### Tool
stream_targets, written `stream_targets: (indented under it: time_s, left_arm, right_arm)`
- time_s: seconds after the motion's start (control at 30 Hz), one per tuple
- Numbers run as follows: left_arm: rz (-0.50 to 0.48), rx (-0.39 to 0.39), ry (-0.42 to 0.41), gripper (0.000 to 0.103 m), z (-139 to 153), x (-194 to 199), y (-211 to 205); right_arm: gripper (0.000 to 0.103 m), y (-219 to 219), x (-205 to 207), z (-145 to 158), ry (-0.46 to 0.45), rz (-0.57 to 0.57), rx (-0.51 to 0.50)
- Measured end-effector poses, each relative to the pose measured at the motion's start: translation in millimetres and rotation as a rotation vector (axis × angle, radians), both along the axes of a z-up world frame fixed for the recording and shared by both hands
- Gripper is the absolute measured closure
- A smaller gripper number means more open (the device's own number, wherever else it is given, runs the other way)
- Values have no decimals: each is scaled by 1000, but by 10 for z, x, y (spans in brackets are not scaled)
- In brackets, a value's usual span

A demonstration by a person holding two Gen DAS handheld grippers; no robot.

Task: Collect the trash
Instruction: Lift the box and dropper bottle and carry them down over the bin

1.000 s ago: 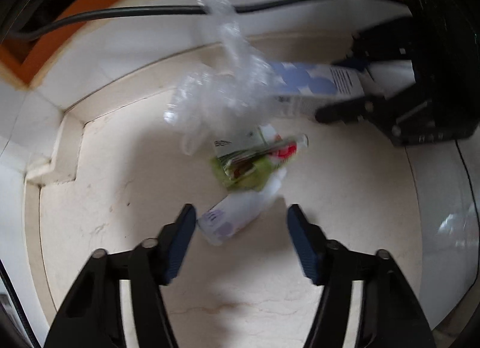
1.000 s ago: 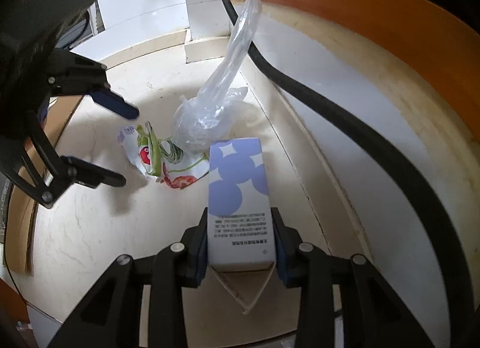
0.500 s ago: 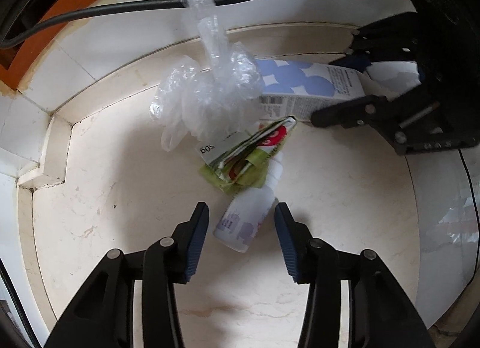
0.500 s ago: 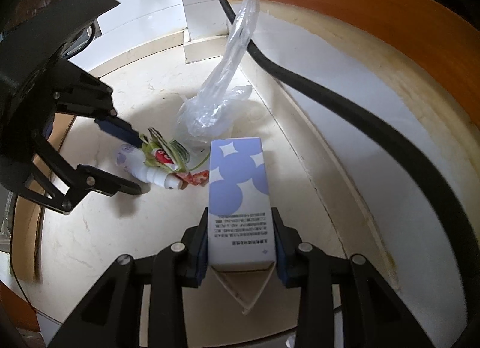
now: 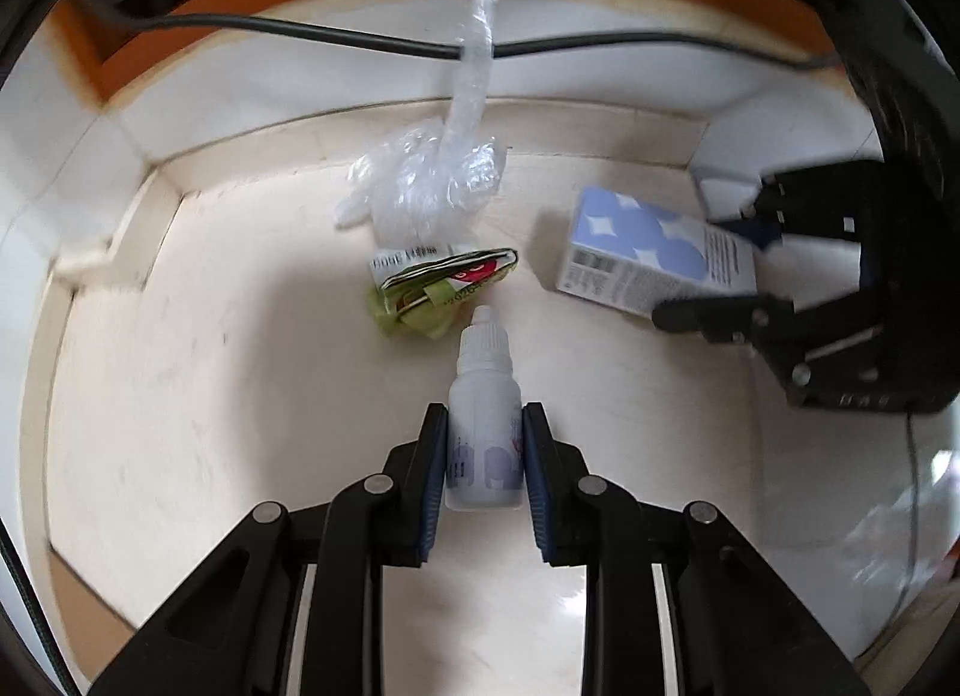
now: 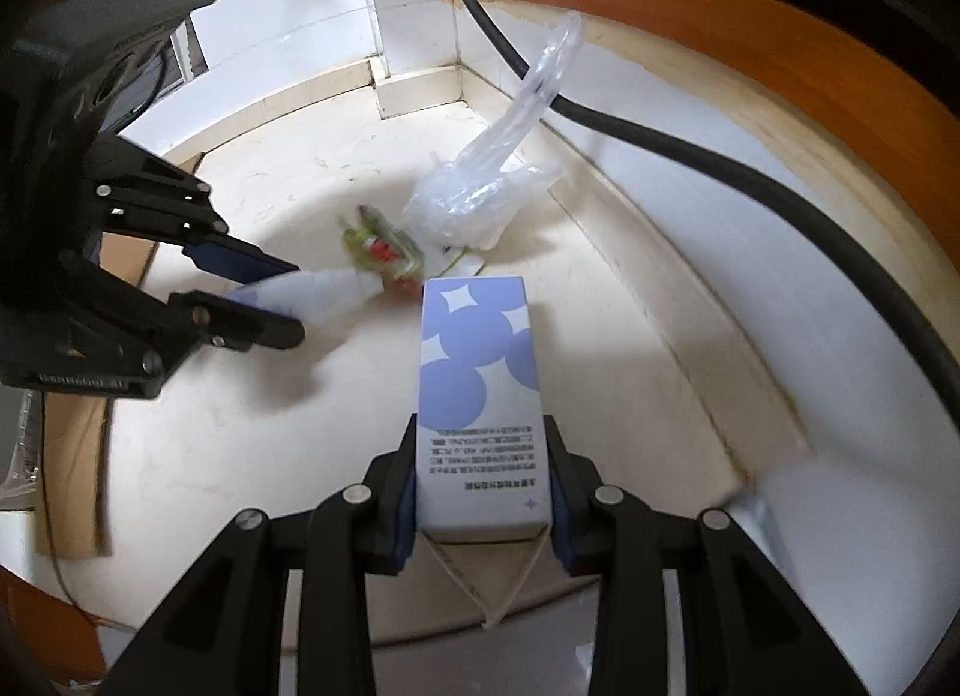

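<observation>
Cream stone floor (image 5: 240, 372), pale skirting along its far edge. Crumpled clear plastic bag (image 5: 432, 186) lies near the far edge, its twisted tail rising against the skirting. Folded green wrapper (image 5: 438, 288) lies just in front of the bag, touching it

A white dropper bottle (image 5: 483, 432) with lilac print, a white box (image 6: 477, 390) with periwinkle circles, a green-and-red wrapper (image 5: 441, 291), and clear plastic (image 5: 432, 186) on a cream floor (image 5: 240, 372).

The green wrapper (image 6: 379, 245) is blurred; its print is unreadable.
</observation>
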State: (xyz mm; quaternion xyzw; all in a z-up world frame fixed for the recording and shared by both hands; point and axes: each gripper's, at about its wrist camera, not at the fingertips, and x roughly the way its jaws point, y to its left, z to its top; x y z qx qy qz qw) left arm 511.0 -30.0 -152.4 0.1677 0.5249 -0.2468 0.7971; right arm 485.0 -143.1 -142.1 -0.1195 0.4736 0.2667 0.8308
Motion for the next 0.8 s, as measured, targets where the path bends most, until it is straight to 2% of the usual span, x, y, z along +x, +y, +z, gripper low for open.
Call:
stream_targets:
  time_s: [0.23,0.43,0.63,0.8]
  left_arm:
    - [90,-117,24,81,392,-774,39]
    - [137,-229,22,81,811,-1587,164]
    - [119,-347,12,81,1225,-2576,247]
    - [90,-414,44,81,1326,-3249,350]
  right_arm:
    - [69,-94,-613,385,13,-98,53]
    - [69,-68,-1475,839,-24,-170,69]
    - [69,23,-2472,1223,-69,-231,50]
    - [69,120,-3277,1422,-76,-272,79]
